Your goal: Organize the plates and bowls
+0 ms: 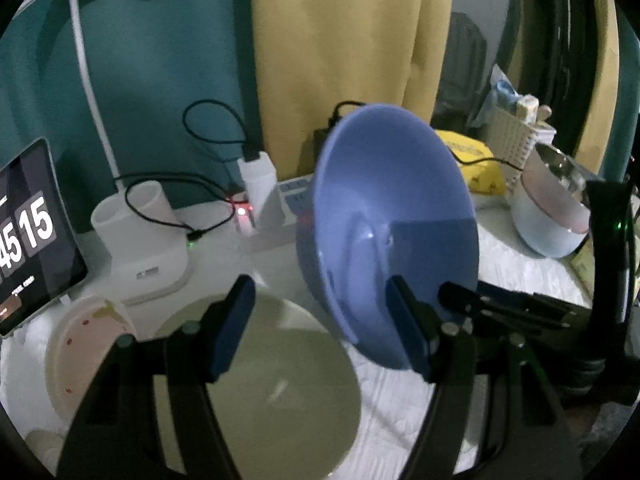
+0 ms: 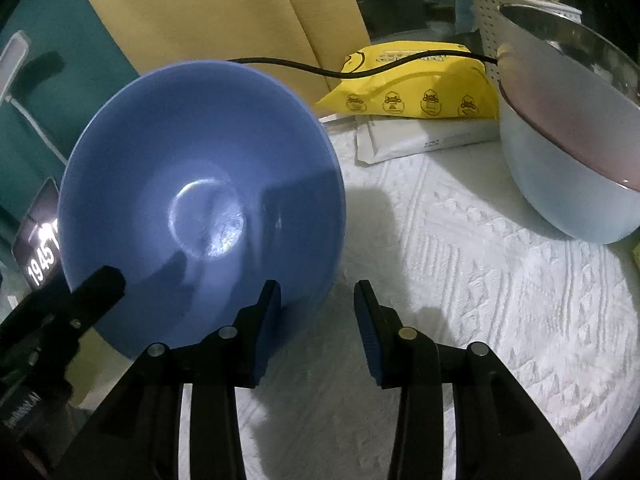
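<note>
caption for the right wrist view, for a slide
Tilted blue bowl left of the open right gripper, white cloth below.

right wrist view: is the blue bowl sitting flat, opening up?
No, the blue bowl is tipped steeply up, so its whole inside faces the right wrist camera rather than the ceiling.

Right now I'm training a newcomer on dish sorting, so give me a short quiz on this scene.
1. What colour is the pack behind the blue bowl?
2. True or false: the blue bowl sits level, mouth up.
3. Below the left tongs lies: A) a pale dish B) a steel pot C) a tablet.
Key: 1 yellow; 2 false, it is tilted; 3 A.
</note>
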The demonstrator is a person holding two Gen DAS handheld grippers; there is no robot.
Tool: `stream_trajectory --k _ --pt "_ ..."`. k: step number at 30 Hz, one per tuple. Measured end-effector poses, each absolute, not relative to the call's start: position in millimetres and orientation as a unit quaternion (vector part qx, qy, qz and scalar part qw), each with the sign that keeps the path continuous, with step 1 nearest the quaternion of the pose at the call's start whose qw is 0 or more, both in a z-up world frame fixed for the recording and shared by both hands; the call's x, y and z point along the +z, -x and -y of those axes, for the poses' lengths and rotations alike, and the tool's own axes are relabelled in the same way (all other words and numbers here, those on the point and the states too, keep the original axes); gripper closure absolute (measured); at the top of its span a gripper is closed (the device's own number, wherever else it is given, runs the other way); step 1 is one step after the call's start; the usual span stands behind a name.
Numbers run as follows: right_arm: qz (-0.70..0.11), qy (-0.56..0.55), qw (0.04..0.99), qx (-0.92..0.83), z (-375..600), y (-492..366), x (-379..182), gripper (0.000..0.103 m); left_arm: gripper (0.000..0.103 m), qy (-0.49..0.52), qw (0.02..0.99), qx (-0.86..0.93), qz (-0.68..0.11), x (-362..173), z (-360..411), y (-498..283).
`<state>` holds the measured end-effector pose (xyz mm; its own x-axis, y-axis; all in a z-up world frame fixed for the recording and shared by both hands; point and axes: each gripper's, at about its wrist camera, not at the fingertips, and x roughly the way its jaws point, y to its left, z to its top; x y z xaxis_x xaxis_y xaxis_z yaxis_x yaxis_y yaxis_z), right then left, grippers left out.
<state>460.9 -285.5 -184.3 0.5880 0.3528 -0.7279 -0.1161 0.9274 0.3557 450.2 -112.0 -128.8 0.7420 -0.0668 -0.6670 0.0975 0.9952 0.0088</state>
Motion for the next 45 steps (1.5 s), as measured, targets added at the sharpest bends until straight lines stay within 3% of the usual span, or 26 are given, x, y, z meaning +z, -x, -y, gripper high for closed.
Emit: stream_trajectory --k 3,5,6,11,45 --pt "-0.432 -0.142 0.879 0.14 287.9 -459.0 -186.8 0.065 0.035 -0.028 0.936 -0.043 -0.348 -129.7 117.8 -450.8" --pt "-0.431 -0.147 0.877 0.153 288.2 -458.6 -187.5 0.076 0.048 -0.031 0.937 -0.047 -0.345 -130.4 120.6 -451.4" --pt "-0.431 -0.146 0.877 0.156 287.3 -457.7 -187.6 0.08 0.049 -0.033 0.936 -0.049 -0.348 -131.2 122.2 -452.1" --pt "-0.423 -0.152 0.88 0.155 296.0 -453.3 -185.2 0.082 0.06 -0.039 0.936 -0.046 -0.348 -132.9 126.1 -451.7" --pt "-0.354 -0.131 0.917 0.129 312.2 -354.1 -103.7 0.083 0.061 0.001 0.94 -0.087 -0.33 -91.9 123.9 -377.5"
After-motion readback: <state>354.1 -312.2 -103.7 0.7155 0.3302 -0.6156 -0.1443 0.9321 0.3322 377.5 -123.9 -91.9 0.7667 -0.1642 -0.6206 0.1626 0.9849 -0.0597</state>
